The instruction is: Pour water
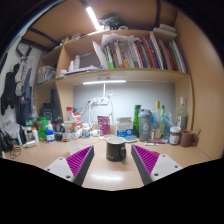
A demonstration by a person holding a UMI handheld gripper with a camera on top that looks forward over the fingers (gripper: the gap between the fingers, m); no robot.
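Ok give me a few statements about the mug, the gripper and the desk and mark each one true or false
1. The black mug stands on the desk just ahead of the hand-held gripper. True.
2. The gripper's fingers are shut on the mug. False: they are open, with the mug beyond their tips and untouched.
3. Books fill a shelf above the desk. True.
4. The mug lies on its side. False: it stands upright.
5. Bottles stand at the back of the desk, behind the mug. True.
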